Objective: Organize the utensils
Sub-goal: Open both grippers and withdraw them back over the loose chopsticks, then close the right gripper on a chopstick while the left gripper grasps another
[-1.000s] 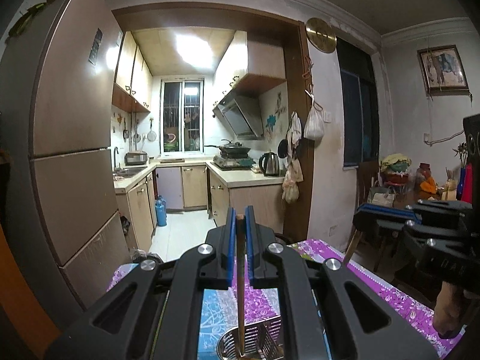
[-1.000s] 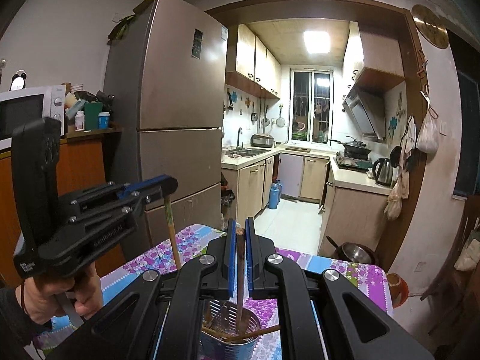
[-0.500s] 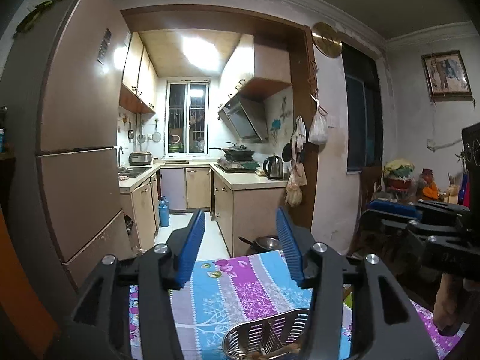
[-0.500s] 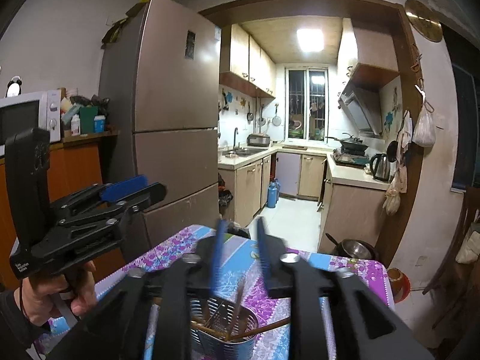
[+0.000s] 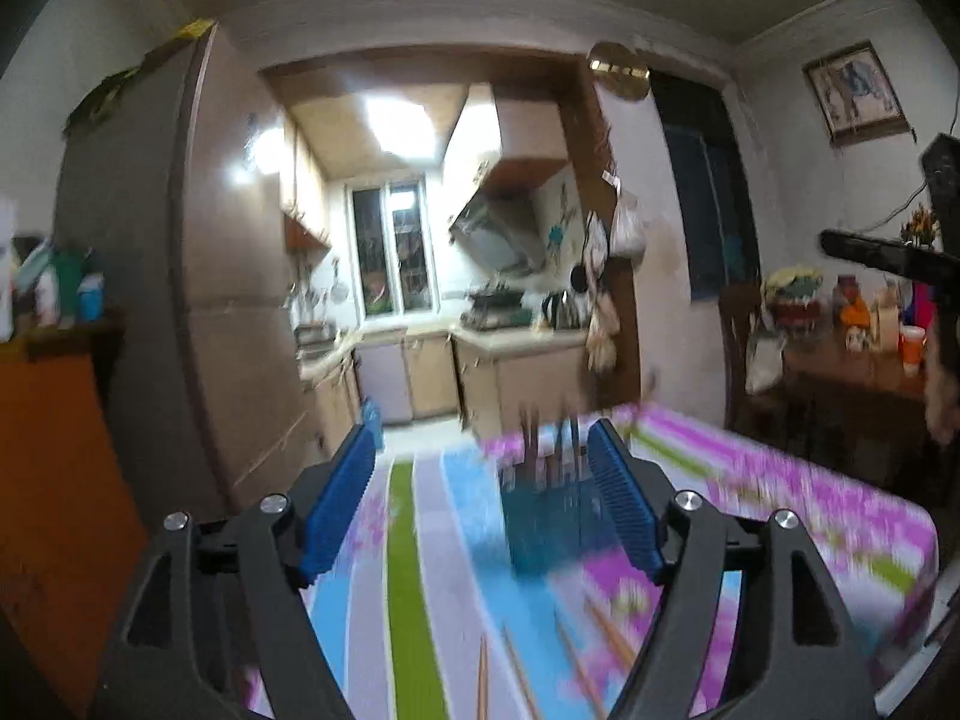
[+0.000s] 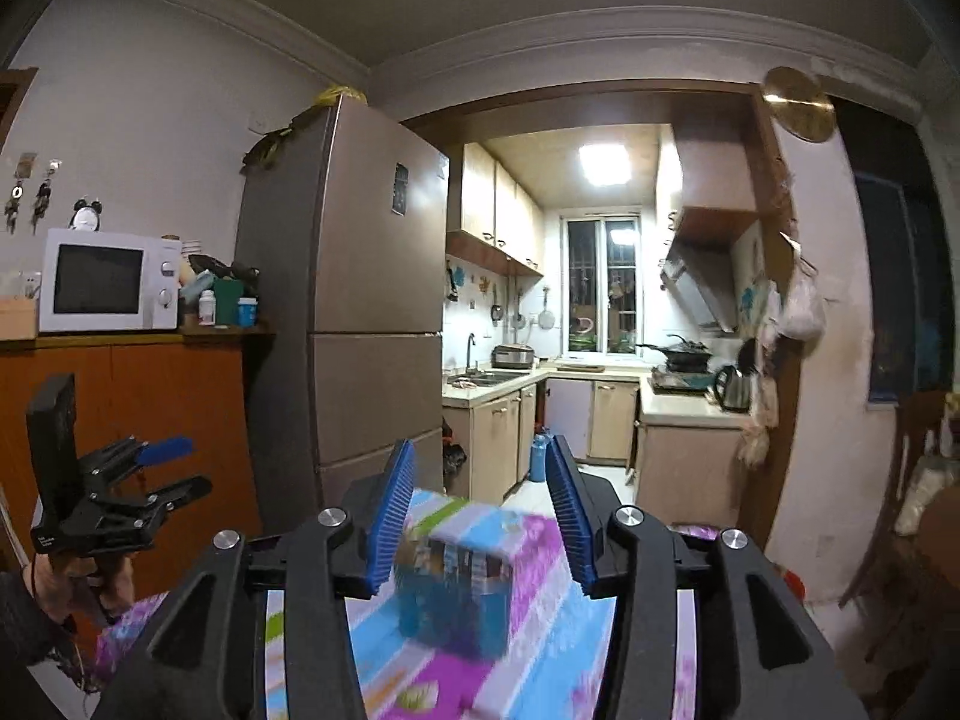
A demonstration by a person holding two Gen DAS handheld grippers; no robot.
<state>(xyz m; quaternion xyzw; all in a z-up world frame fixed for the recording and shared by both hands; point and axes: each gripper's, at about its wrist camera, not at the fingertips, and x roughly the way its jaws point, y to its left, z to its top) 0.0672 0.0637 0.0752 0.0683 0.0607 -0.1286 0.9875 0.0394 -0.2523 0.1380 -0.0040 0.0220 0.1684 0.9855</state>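
Having let go of the chopsticks a second ago, both left gripper and right gripper now wide open, empty, pulled back from holder on worktop. More chopsticks lying loose before holder, awaiting pickup.

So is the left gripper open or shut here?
Open: the left gripper shows its blue pads spread wide with only tablecloth and the blurred utensil holder between them.

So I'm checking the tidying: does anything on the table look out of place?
Yes. Several loose chopsticks lie scattered on the floral tablecloth, in front of the utensil holder rather than in it. Both tools, left and right, are open and empty.
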